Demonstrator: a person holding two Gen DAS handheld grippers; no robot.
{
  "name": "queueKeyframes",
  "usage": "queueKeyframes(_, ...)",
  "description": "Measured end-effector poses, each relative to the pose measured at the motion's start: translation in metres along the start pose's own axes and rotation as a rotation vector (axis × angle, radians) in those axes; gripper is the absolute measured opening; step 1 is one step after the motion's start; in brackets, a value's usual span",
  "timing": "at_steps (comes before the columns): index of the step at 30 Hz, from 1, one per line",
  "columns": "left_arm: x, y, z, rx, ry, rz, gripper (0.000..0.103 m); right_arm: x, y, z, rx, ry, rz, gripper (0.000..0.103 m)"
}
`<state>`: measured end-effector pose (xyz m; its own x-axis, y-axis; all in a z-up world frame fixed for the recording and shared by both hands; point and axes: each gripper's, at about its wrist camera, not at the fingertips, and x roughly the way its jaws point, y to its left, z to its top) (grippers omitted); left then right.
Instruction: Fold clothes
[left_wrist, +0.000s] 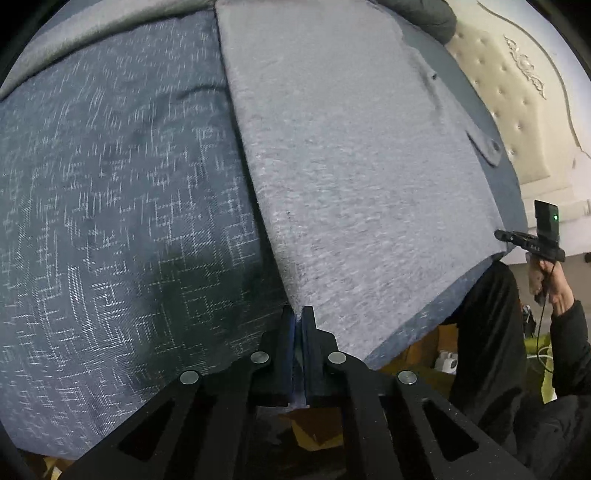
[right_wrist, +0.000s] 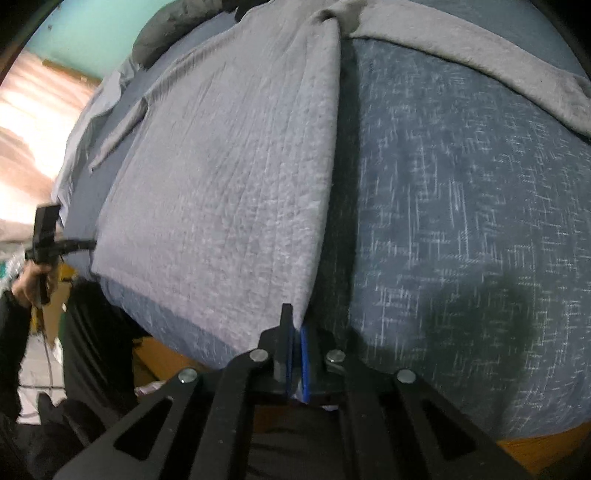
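Note:
A light grey textured garment (left_wrist: 362, 166) lies spread flat on the dark blue patterned bed cover (left_wrist: 110, 221), and a buttoned tab (left_wrist: 487, 147) shows at its far right edge. My left gripper (left_wrist: 297, 314) is shut on the garment's near left corner. Off to the right, a hand holds the right gripper (left_wrist: 498, 234) at the garment's other near corner. In the right wrist view the same garment (right_wrist: 221, 184) fills the left half. There my right gripper (right_wrist: 295, 319) is shut on its near right corner. The left gripper (right_wrist: 90, 243) shows small at the far left edge.
A cream tufted headboard (left_wrist: 517, 92) stands at the right. A loose grey cloth (right_wrist: 480, 62) lies across the far part of the bed cover (right_wrist: 461, 221). A dark bundle (left_wrist: 424, 14) lies beyond the garment. The person's black trousers (left_wrist: 491, 332) stand at the near bed edge.

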<state>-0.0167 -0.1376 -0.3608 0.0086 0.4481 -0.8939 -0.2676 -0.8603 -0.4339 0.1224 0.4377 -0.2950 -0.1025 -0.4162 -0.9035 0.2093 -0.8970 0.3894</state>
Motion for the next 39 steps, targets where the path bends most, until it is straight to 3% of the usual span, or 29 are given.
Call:
queueKeyframes(7,0.007,0.000,0.003,-0.035,-0.023,-0.005,0.006,-0.010,0.000,0.006,-0.021,-0.034,0.043,0.007)
queueKeyframes(11,-0.006,-0.001,0.008,-0.060,-0.082,-0.009,0.022,-0.040,-0.017,0.013,-0.016,-0.139,0.024,0.027)
queueKeyframes(12,-0.013,0.000,0.010,-0.069,-0.111,-0.011,0.024,-0.052,-0.028,0.016,0.012,-0.181,0.009,0.033)
queueKeyframes(14,-0.023,0.001,0.016,-0.077,-0.158,-0.009,0.031,-0.073,-0.054,0.021,0.093,-0.264,-0.025,0.034)
queueKeyframes(19,-0.038,-0.004,0.035,-0.089,-0.262,0.026,0.031,-0.120,-0.136,0.028,0.376,-0.467,-0.092,0.034)
queueKeyframes(22,-0.042,-0.004,0.052,-0.106,-0.312,0.031,0.031,-0.134,-0.177,0.030,0.517,-0.544,-0.114,0.035)
queueKeyframes(29,-0.051,0.013,0.089,-0.150,-0.359,0.014,0.031,-0.126,-0.227,0.047,0.674,-0.587,-0.118,0.036)
queueKeyframes(31,-0.051,0.009,0.094,-0.161,-0.358,0.012,0.031,-0.123,-0.231,0.051,0.691,-0.601,-0.120,0.057)
queueKeyframes(32,-0.051,0.009,0.096,-0.162,-0.356,0.014,0.031,-0.122,-0.236,0.053,0.705,-0.610,-0.118,0.059)
queueKeyframes(39,-0.047,0.010,0.109,-0.174,-0.342,0.022,0.031,-0.115,-0.268,0.066,0.765,-0.618,-0.106,0.059)
